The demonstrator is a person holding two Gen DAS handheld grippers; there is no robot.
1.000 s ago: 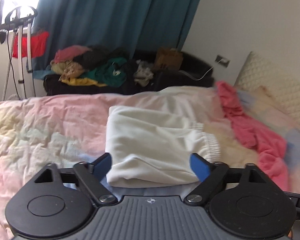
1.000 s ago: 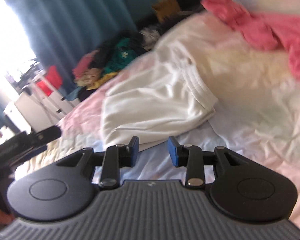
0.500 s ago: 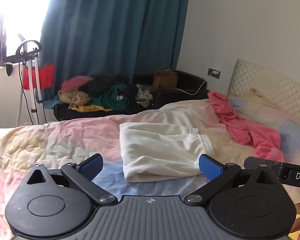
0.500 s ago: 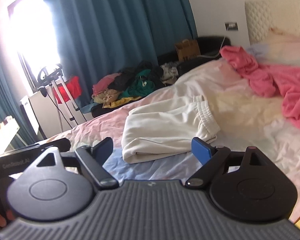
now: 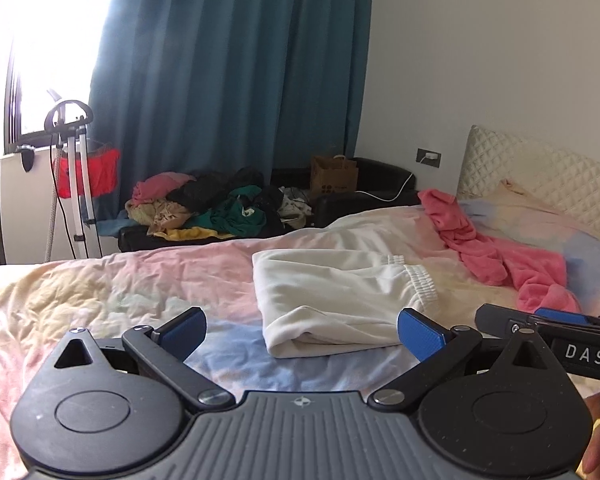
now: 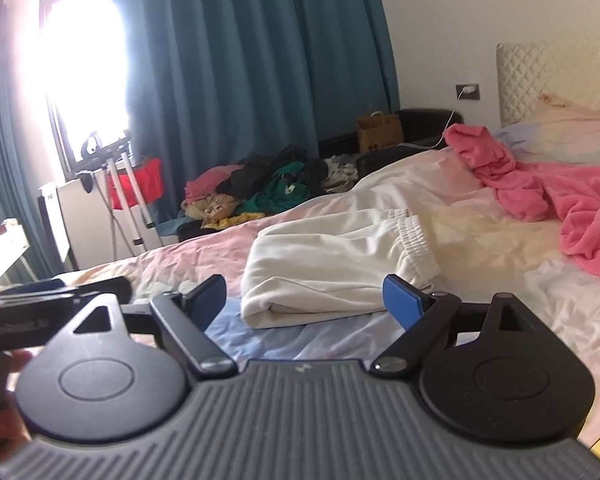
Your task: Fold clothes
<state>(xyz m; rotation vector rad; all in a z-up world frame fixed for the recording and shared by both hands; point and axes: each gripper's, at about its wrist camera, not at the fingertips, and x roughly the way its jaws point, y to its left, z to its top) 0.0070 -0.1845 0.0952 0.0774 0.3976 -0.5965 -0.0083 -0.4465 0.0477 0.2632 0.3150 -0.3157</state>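
Note:
Folded cream sweatpants lie on the pastel bedspread, elastic waistband to the right. They also show in the right wrist view. My left gripper is open and empty, held back from the near folded edge. My right gripper is open and empty, also short of that edge. The right gripper's body shows at the right of the left wrist view, and the left gripper's body shows at the left of the right wrist view.
A crumpled pink garment lies on the bed to the right, near the quilted headboard. A pile of mixed clothes and a cardboard box sit on a black bench beyond the bed, by teal curtains. A white stand is at left.
Both grippers have pulled back and risen away from the sweatpants. The right gripper's fingers, close together a second ago, have opened wide. The sweatpants stay folded in place.

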